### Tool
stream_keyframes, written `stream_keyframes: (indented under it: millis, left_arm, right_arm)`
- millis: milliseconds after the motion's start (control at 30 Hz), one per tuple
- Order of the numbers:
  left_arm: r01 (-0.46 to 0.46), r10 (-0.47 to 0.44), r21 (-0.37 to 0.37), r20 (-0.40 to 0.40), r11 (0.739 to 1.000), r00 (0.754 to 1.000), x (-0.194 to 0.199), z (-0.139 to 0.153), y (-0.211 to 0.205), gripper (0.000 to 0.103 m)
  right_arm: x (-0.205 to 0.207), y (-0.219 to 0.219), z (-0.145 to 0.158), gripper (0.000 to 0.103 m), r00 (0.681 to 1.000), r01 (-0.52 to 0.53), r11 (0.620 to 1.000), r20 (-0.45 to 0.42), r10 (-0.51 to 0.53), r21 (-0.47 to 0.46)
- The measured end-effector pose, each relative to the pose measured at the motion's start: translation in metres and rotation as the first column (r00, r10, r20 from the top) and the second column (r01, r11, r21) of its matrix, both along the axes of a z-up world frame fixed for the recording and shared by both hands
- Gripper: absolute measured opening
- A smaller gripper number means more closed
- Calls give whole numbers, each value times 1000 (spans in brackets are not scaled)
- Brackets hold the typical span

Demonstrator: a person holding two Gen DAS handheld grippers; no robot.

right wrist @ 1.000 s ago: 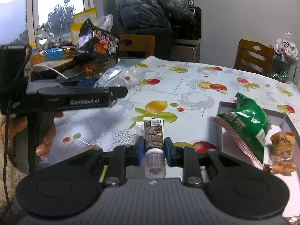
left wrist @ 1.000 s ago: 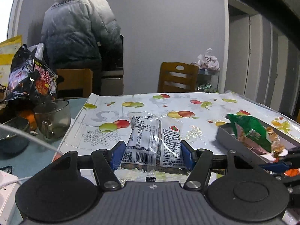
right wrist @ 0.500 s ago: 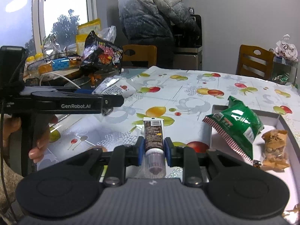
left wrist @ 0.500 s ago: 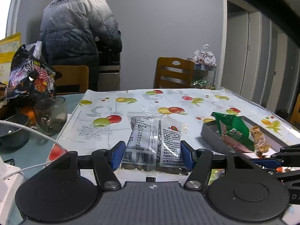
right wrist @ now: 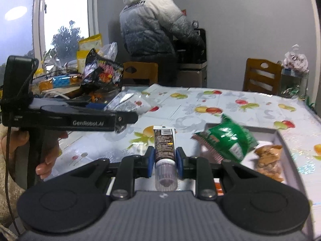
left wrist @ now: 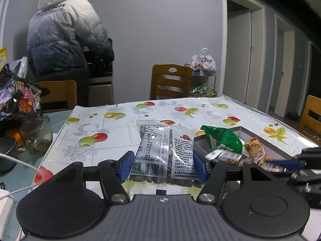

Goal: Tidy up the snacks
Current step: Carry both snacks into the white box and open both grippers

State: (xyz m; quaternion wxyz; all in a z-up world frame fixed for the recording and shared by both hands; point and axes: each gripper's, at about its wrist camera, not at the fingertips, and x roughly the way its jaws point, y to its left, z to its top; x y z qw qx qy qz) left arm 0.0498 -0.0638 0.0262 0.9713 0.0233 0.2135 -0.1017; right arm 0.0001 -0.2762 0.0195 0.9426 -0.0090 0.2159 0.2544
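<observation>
Snacks ride in both hands: our left gripper [left wrist: 161, 165] clamps the clear nut packet [left wrist: 164, 150], our right gripper [right wrist: 165, 161] pinches the brown tube [right wrist: 164, 146]. Over the last second both have closed on the gray tray [right wrist: 280, 136], where the green bag [right wrist: 226, 141], blurred, perhaps shifting, lies; drop-off looks next.

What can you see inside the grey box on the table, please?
The grey box holds a green snack bag and a small clear packet of brown snacks. Whatever lies under the bag, and the box's near end behind the right gripper, is hidden.
</observation>
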Motion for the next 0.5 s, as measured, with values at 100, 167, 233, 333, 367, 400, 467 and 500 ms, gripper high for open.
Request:
stream_keyframes:
  millis: [100,167,233,333,367,400,467,500]
  left_arm:
    - [13,-13,8,9,1000,1000,-2,3,-8,62]
    - [25,-25,11,13,1000,1000,-3,6,-14,62]
    - [42,-43,15,17,999,999,-5,8,-22,62]
    - [82,-83,18,14,996,996,-6,9,-38,62]
    - [100,-100,17,11,995,995,-6,9,-43,62]
    - [118,-118,16,7,993,993,-7,9,-49,62]
    - [158,-158,9,-4,987,987,-9,7,-61,62]
    - [181,-181,0,-17,984,983,-9,5,-66,62]
  right_arm:
    - [-4,-18,6,22,999,31,999,22,-32,18]
    - [-7,-33,10,22,998,55,998,36,-57,32]
    - [-11,-49,13,22,994,91,995,54,-93,42]
    - [-13,-75,14,22,986,153,986,61,-157,57]
    - [-13,-84,13,22,982,173,983,60,-177,61]
    - [-13,-93,13,22,979,194,979,59,-198,67]
    - [-13,-110,10,22,971,229,971,54,-233,73]
    - [-13,-117,7,22,968,244,967,49,-248,70]
